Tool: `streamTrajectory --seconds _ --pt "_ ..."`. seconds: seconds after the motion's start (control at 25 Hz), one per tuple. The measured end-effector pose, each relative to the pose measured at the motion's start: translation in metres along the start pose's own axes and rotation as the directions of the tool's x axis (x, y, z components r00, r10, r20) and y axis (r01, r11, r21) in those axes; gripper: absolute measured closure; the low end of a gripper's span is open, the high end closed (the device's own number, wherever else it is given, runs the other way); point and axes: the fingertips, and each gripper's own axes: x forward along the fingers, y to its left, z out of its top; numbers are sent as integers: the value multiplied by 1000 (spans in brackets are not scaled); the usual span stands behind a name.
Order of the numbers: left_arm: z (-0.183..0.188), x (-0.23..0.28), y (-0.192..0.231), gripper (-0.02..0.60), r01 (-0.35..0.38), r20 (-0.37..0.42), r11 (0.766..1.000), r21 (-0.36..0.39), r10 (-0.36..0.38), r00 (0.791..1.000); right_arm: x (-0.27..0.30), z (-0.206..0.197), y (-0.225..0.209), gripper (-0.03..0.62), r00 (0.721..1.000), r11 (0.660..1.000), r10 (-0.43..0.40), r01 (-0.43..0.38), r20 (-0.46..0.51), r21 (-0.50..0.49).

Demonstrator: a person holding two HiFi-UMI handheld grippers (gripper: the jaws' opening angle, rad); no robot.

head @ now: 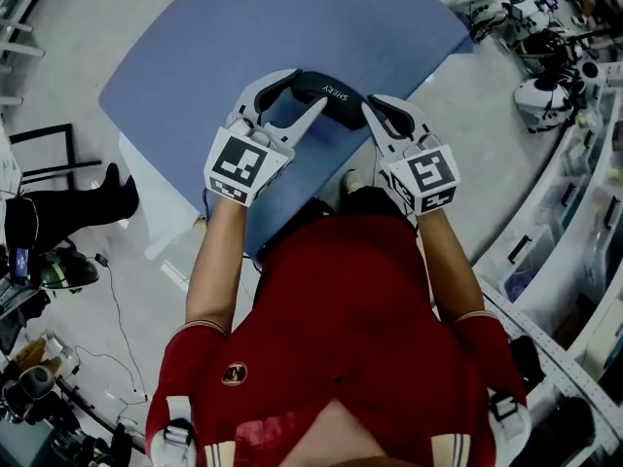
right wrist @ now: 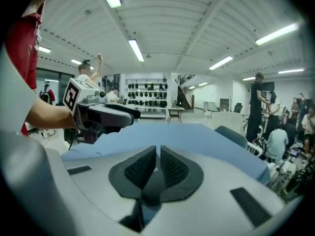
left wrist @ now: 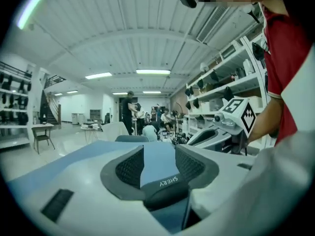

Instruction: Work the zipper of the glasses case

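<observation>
jaws of the left gripper (head: pixel 304 89) stand wide, clamping the 9 o'clock end of the dark glasses case (head: pixel 331 93); jaws of the right gripper (head: pixel 374 110) are nearly closed on a thin part at its 3 o'clock end. the case lies crosswise between them, over the blue bench (head: pixel 292 27), which extends toward 12 o'clock.
</observation>
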Motion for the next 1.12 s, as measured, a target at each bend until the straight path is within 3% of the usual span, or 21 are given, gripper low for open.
streamTrajectory --seconds 0.24,0.52,0.8,1.12 --pt "48 -21 -5 444 -158 166 981 -111 175 971 -14 68 8 586 959 990 143 -133 246 -55" --pt "79 -38 -14 536 -292 244 947 -136 318 916 -32 111 21 594 885 972 233 -218 402 -84" --pt "88 -47 -25 574 -378 272 913 -155 408 872 -53 118 19 595 843 962 272 -256 464 -99" --pt "93 -45 -37 574 -403 285 903 -149 430 857 -66 116 19 597 825 955 295 -270 483 -122"
